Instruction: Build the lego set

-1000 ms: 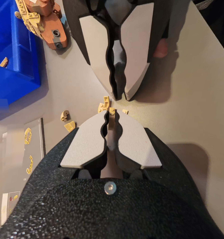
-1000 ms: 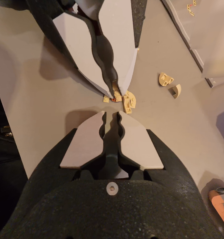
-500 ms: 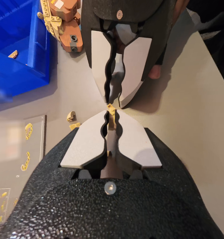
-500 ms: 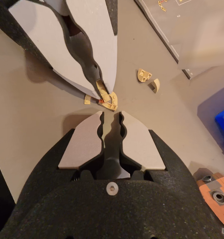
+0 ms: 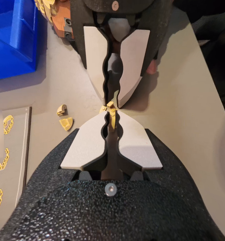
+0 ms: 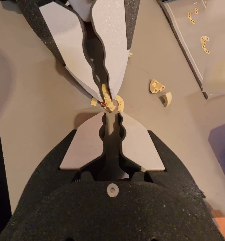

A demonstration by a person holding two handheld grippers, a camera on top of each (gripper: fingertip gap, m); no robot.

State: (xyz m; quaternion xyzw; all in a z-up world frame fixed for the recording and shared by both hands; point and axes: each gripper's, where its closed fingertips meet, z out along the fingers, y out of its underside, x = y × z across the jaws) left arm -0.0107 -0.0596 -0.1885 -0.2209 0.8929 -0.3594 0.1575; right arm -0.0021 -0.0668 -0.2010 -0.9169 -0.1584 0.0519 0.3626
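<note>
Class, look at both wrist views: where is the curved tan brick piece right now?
The curved tan brick piece is gripped in the left claw at mid-table, just ahead of the open right claw, with two loose rounded tan bricks lying nearby.

Warm dim light – soft shadows, fisheye-bent edges

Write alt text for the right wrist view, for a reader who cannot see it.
The left gripper reaches in from the top, shut on a curved tan brick piece on the grey table, while the right gripper hangs open just short of it. Two rounded tan bricks lie to the right, beside a printed sheet.
</note>
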